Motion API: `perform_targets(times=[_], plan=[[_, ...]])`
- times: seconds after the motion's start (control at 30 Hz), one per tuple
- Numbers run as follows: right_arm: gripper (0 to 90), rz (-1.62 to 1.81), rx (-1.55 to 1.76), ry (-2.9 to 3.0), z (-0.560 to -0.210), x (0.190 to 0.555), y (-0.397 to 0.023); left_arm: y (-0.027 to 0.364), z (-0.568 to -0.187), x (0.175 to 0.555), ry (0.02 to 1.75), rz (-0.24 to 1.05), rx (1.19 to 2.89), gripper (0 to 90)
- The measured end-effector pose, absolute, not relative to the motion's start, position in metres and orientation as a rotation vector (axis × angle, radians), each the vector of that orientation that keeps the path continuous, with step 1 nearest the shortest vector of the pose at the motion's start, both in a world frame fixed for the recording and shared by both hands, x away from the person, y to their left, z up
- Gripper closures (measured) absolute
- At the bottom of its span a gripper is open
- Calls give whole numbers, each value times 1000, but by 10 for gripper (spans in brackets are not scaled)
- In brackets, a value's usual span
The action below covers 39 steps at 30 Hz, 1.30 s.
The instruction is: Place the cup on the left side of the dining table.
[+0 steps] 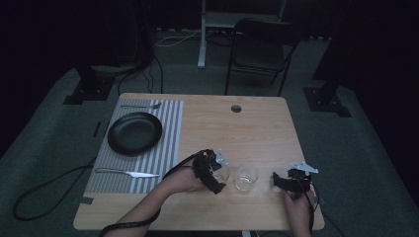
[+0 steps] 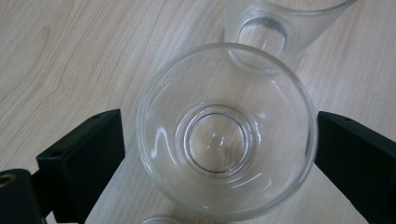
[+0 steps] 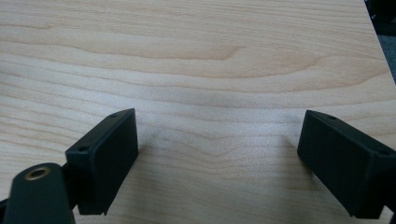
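My left gripper [image 2: 219, 154] has its jaws spread around a glass [image 2: 226, 133], smooth and easy to break, so I'd squeeze its sides softly; my right gripper [image 3: 217, 158] is wide apart over bare desk [image 3: 196, 56].

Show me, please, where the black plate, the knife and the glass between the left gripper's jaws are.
black plate [image 1: 134, 132]: high view, centre of its dish.
knife [image 1: 141, 174]: high view, on its pale blade.
glass [image 2: 219, 140]: left gripper view, on its round base, seen from above.
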State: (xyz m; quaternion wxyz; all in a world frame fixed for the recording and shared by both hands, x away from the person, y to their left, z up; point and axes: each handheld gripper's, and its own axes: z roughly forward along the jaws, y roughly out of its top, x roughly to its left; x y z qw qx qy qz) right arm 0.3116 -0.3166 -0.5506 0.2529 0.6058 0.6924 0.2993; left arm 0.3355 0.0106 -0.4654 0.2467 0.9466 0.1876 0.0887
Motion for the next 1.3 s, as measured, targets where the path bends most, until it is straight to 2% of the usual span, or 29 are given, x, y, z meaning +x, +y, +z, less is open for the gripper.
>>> perform_targets(times=[0.03, 0.43, 0.47, 0.5, 0.73, 0.9, 1.3], plan=[[119, 814, 1647, 1882, -551, 312, -317, 10, -466, 336, 516, 238, 2585, 68], [119, 814, 1646, 1882, -551, 312, -317, -2, -472, 337, 512, 212, 2681, 69], [119, 814, 1646, 1882, -551, 312, -317, -2, -472, 338, 518, 203, 2685, 84], [119, 814, 1646, 1882, -551, 312, -317, -2, -472, 338, 518, 203, 2685, 135], [119, 814, 1646, 1882, -551, 312, -317, -8, -472, 338, 551, 249, 2717, 169], [119, 814, 1646, 1882, -551, 312, -317, -8, -469, 340, 575, 215, 2713, 182], [119, 814, 1647, 1882, -551, 312, -317, -4, -461, 345, 593, 238, 2686, 184]])
